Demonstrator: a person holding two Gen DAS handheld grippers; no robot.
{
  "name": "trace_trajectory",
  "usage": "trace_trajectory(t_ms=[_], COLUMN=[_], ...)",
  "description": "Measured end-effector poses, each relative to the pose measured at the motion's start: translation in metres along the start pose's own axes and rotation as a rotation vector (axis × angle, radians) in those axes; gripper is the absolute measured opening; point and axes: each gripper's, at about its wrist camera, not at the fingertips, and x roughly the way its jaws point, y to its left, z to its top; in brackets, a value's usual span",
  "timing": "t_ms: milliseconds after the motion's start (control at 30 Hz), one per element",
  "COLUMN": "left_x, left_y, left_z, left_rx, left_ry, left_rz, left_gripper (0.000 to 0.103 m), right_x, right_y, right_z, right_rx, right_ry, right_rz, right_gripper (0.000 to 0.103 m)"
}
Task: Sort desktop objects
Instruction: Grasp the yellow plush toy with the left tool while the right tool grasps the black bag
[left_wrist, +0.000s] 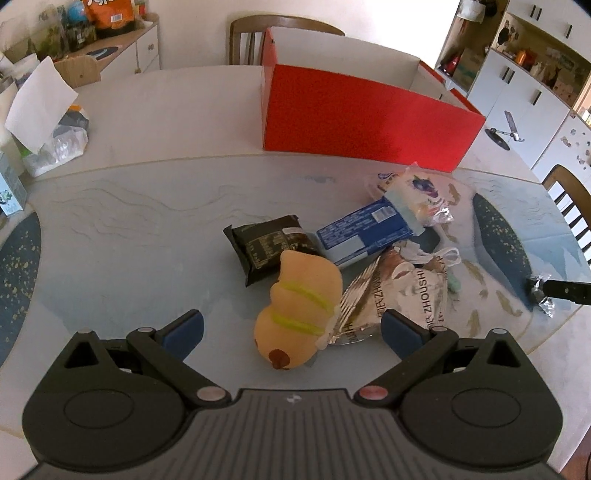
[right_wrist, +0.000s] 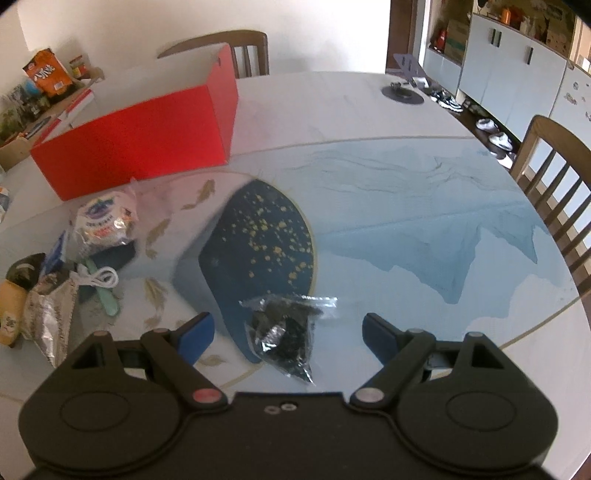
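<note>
Both grippers are spread wide with nothing held. The left gripper (left_wrist: 291, 328) hangs over a yellow plush toy (left_wrist: 295, 314) that sits between its blue pads without touching them. The toy leans on a silver snack bag (left_wrist: 399, 295), with a dark packet (left_wrist: 269, 247) and a blue box (left_wrist: 365, 230) right behind it. The right gripper (right_wrist: 288, 334) has a small clear bag of dark bits (right_wrist: 284, 328) lying between its fingers on the table (right_wrist: 406, 221). The red box (left_wrist: 362, 118) stands open farther back, well apart from the pile.
</note>
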Motion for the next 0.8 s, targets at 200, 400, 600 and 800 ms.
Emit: trace_trajectory(t_ms=[200, 400, 600, 800], left_x=[0.011, 0.017, 0.024, 0.026], left_y=[0.004, 0.008, 0.010, 0.010], left_z=[0.002, 0.004, 0.004, 0.002], left_rx=[-0.011, -0.020, -0.013, -0.007], left_ry=[0.017, 0.019, 0.025, 0.024], left_rz=[0.008, 0.033, 0.035, 0.013], left_gripper=[0.103, 0.102, 0.102, 0.097], right_x=[0.013, 0.021, 0.028, 0.034], right_y=[-0.003, -0.002, -0.001, 0.000], right_z=[-0.004, -0.004, -0.001, 0.000], right_rx=[0.013, 0.000, -0.008, -0.006], right_ry=[0.027, 0.045, 0.059, 0.068], right_rz=[-0.006, -0.006, -0.012, -0.021], right_gripper=[0.087, 0.086, 0.083, 0.076])
